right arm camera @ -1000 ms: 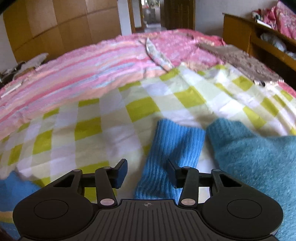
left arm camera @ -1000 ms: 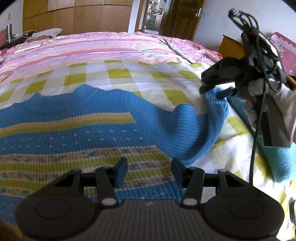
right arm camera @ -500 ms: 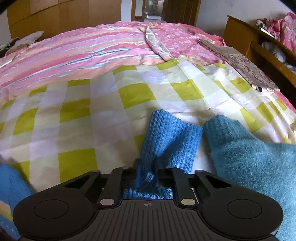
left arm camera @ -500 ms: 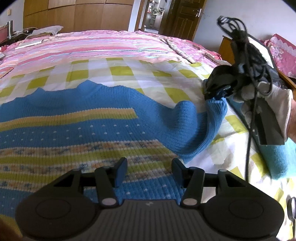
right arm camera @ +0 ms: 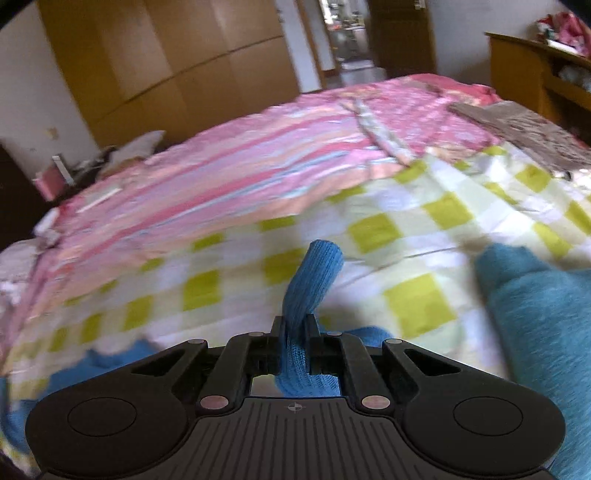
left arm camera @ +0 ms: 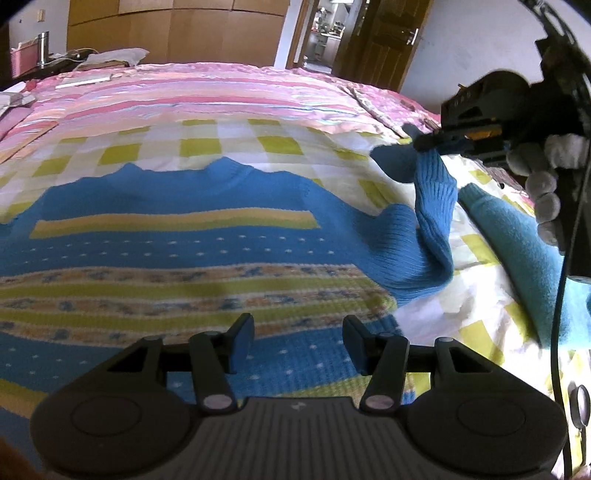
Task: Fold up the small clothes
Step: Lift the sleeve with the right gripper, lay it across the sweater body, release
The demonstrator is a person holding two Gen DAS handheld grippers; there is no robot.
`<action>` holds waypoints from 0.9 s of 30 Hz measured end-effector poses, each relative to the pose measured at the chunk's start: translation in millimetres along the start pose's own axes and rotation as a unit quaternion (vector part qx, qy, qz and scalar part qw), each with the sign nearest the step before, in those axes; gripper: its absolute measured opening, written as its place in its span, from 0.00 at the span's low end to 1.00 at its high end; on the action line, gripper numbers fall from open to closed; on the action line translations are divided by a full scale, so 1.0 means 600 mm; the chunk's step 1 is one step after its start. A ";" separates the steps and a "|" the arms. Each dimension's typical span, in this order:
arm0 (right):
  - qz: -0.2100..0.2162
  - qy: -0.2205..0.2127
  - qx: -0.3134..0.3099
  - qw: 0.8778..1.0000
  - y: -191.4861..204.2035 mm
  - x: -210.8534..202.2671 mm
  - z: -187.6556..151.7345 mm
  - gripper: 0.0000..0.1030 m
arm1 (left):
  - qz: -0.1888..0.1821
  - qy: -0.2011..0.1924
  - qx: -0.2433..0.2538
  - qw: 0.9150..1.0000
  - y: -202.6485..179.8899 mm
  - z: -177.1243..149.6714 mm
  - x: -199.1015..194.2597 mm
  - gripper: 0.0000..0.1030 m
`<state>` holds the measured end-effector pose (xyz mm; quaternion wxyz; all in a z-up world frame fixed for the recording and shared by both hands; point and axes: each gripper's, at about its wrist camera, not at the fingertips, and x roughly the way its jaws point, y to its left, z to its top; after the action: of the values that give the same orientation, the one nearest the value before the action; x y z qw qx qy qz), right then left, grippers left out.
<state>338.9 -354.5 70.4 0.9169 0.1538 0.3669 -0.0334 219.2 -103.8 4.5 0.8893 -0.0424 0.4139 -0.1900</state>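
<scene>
Right tool (right arm camera: 294, 341) pinches sleeve cuff (right arm camera: 314, 280) of blue sweater (left arm camera: 177, 236), lifted off bed (left arm camera: 236, 144). Left tool (left arm camera: 298, 341) wide, empty, hovering over hem. Carry the sleeve inward across the chest, low and taut; left could pin the body.

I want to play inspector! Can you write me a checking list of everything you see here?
Surface: checked sheet over a pink striped quilt.
Job's things: blue sweater lying flat; its sleeve lifted off the bed.
Clutter: teal garment beside the sleeve.
Grippers: right tongs shut on the sleeve; left tongs open above the sweater's hem, holding nothing.
Cables: black cable hanging from the right tongs.
Surroundings: wooden wardrobe, open door.
</scene>
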 end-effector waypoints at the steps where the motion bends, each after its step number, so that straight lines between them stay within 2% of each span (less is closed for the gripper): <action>1: 0.012 0.000 -0.001 1.000 0.013 -0.006 -0.001 0.09 | 0.002 -0.001 -0.002 1.000 0.006 -0.002 -0.005 0.56; 7: 0.086 0.004 -0.005 0.996 0.089 -0.037 -0.008 0.09 | 0.019 -0.006 -0.020 1.000 0.048 -0.019 -0.034 0.56; 12: 0.131 0.009 -0.032 0.991 0.165 -0.045 -0.037 0.09 | 0.034 -0.006 -0.040 0.999 0.087 -0.036 -0.055 0.56; 27: 0.216 0.075 -0.119 0.966 0.354 0.000 -0.161 0.09 | 0.078 -0.013 -0.103 0.992 0.198 -0.085 -0.118 0.57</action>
<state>311.7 -122.9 59.1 0.8841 0.1208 0.3938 0.2209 175.7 36.6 -5.6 0.8977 -0.1035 0.4214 -0.0762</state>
